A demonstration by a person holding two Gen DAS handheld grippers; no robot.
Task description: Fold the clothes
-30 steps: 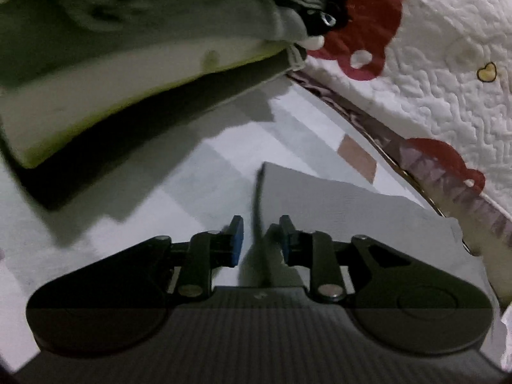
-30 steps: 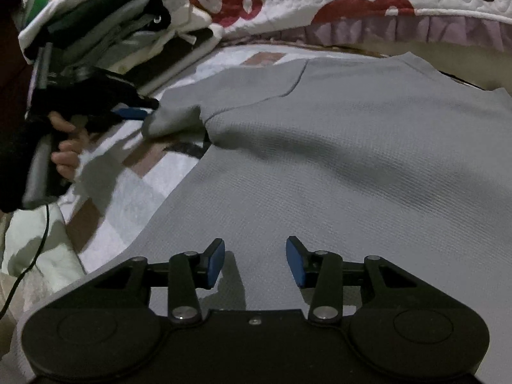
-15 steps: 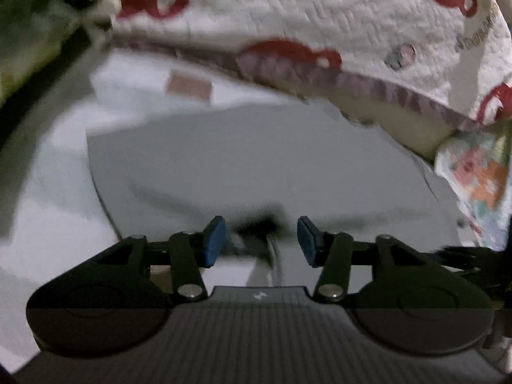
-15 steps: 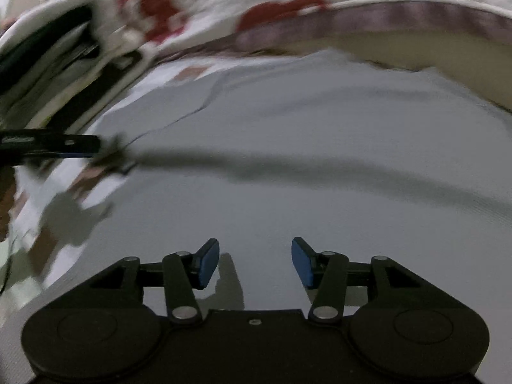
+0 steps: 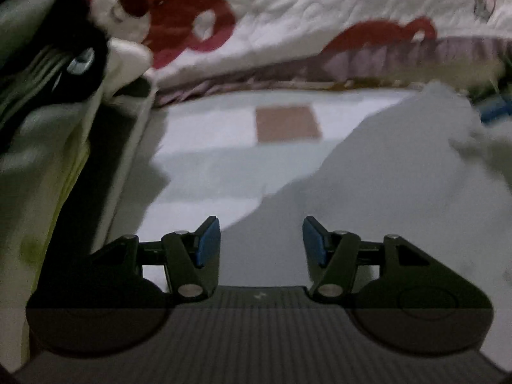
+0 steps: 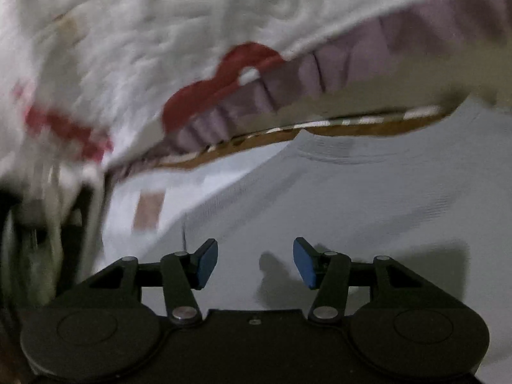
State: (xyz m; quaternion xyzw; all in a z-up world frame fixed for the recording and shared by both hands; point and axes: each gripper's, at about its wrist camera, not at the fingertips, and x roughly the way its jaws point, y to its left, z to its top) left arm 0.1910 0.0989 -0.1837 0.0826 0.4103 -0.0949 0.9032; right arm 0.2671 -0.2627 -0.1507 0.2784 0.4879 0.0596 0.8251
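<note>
Fingers of left gripper (image 5: 261, 240) and right gripper (image 6: 255, 262) spread, opening empty, above grey shirt (image 6: 368, 198) on bed (image 5: 204, 166).

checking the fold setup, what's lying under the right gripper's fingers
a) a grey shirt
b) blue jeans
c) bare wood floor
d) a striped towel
a: in the right wrist view the grey shirt spreads flat beneath the right gripper, its ribbed collar visible near the quilt.

My right tongs (image 6: 255, 264) are opening, nothing between the blue pads, over the grey shirt (image 6: 368, 198); white quilt (image 6: 153, 32) fills the upper frame.
</note>
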